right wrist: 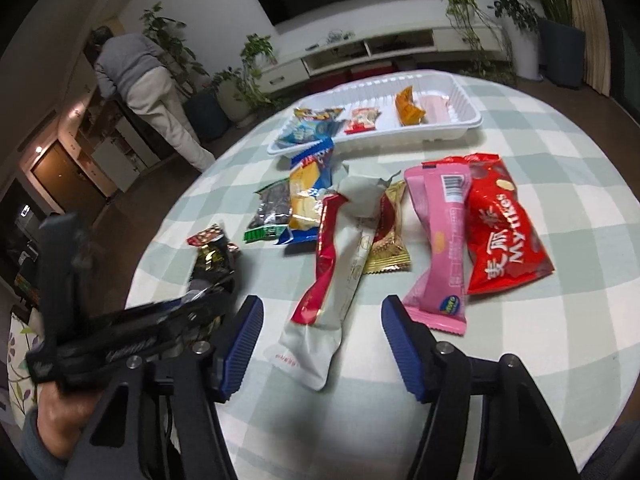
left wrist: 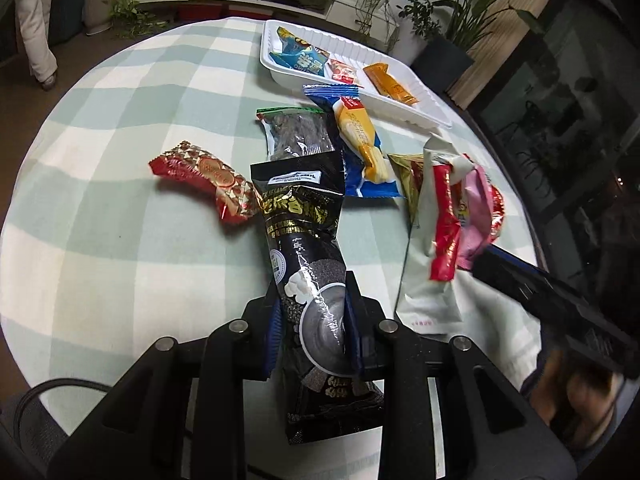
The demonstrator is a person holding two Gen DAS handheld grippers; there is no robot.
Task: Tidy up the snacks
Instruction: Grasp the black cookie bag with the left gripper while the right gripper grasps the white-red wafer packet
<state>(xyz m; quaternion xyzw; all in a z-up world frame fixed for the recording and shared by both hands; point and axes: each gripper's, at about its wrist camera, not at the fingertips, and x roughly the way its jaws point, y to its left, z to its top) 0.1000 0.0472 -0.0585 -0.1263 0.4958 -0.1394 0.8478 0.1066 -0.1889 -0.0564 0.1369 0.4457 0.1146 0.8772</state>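
Note:
My left gripper is shut on a black sesame snack packet and holds it above the table; the packet also shows at the left of the right wrist view. My right gripper is open and empty, just before the near end of a white-and-red packet. A white tray at the far side holds a blue packet, a small red packet and an orange packet. The tray also shows in the right wrist view.
Loose snacks lie on the checked tablecloth: a red-gold packet, a dark green-edged packet, a blue-yellow cracker packet, a pink packet, a red Mylikes bag and a gold packet. A person stands beyond the table.

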